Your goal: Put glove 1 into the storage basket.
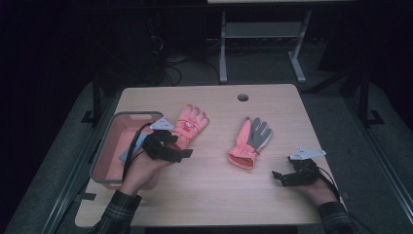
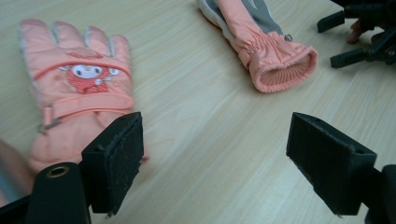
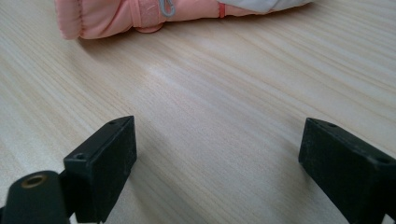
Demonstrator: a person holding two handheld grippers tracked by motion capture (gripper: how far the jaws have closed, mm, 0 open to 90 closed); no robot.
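While both pink gloves lie loose on the wooden table (image 1: 204, 195), nothing has gone into the pink bin (image 1: 103, 161) that sits at the table's nine o'clock edge, so I judge the job is barely begun. The work in hand looks like gathering the gloves, likely into that bin, though that is my reading only.

The left gripper (image 1: 181, 147) hovers with its jaws wide apart over the cuff end of the cartoon glove (image 1: 189, 124), which lies back-up, fingers pointing toward twelve o'clock, just beside the bin. In the left gripper view one jaw stands in front of that glove's (image 2: 77, 100) cuff and the other over bare wood; neither grips it.

The right gripper (image 1: 278, 177) rests low near the five o'clock corner, jaws wide too, aimed toward nine o'clock across bare wood. The grey-palmed glove (image 1: 251, 141) lies at the table's centre-right, cuff toward six o'clock, near that gripper but apart from it.

Left to do, as I see it: close on each glove, lift, and stow both.
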